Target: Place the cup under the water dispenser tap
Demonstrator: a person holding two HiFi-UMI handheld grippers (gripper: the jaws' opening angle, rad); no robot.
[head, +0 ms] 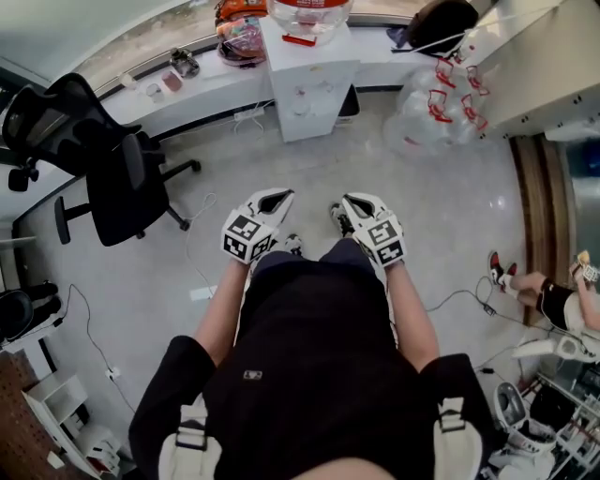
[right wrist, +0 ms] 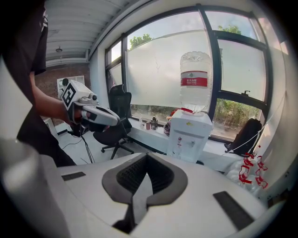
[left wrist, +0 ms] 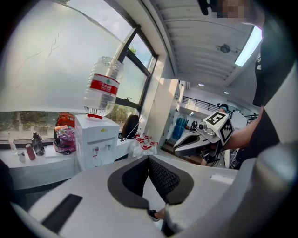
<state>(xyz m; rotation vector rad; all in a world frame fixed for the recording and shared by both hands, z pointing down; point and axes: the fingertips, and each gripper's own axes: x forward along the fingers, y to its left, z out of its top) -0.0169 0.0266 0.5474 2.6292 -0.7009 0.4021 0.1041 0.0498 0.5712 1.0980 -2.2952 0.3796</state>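
Cup – too small for picking out among clutter (head: 173, 75) on worktop (head: 211, 82) beside water dispenser (head: 307, 80). Inverted bottle (head: 309, 11) sitting on dispenser, cut off by frame edge. Left claw (left wrist: 149, 159), right claw (right wrist: 146, 157) – both pinching shut, gripping nothing, hovering well apart from dispenser.

Grey floor (head: 441, 216), black office chair (head: 112, 178), white counter (head: 202, 86) beneath large frosted windows (right wrist: 158, 69).

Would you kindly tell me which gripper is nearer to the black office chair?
Left. In the head view the left gripper is to the right of the office chair; the right gripper is farther right still.
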